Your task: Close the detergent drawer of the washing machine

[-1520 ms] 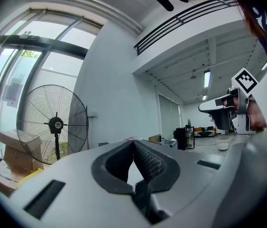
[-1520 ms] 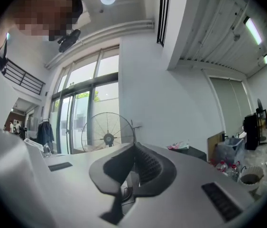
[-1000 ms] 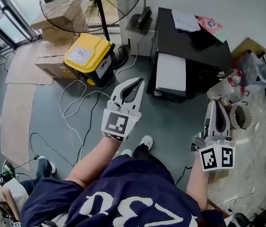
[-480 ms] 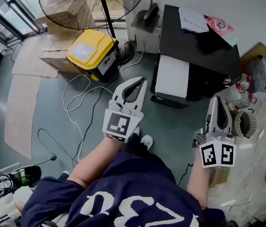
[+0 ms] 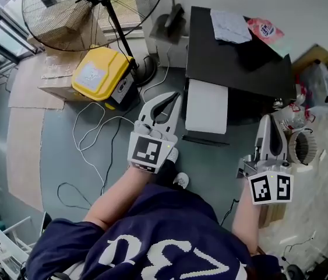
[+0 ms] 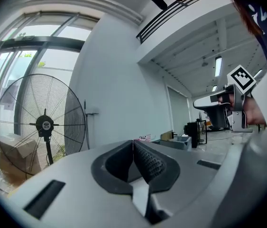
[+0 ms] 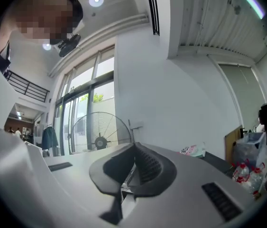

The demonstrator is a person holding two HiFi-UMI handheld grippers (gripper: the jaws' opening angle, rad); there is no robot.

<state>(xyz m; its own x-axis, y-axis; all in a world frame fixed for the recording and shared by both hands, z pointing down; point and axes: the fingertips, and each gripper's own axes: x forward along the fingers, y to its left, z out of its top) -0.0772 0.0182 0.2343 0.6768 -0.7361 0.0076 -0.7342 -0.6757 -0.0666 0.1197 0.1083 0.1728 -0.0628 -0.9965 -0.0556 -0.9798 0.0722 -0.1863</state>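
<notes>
Shows from overhead as one flat white rectangular slab, likely the detergent drawer (image 5: 206,105), jutting out from under the black top of the one washing machine (image 5: 239,57); no handle or seam legible. Lies just ahead of and between the two grippers, near the tips of the left gripper (image 5: 171,97) at its left edge without touching, and farther from the right gripper (image 5: 269,120) off to its right. Clamped tight, both pairs of jaws, pads together on nothing.
</notes>
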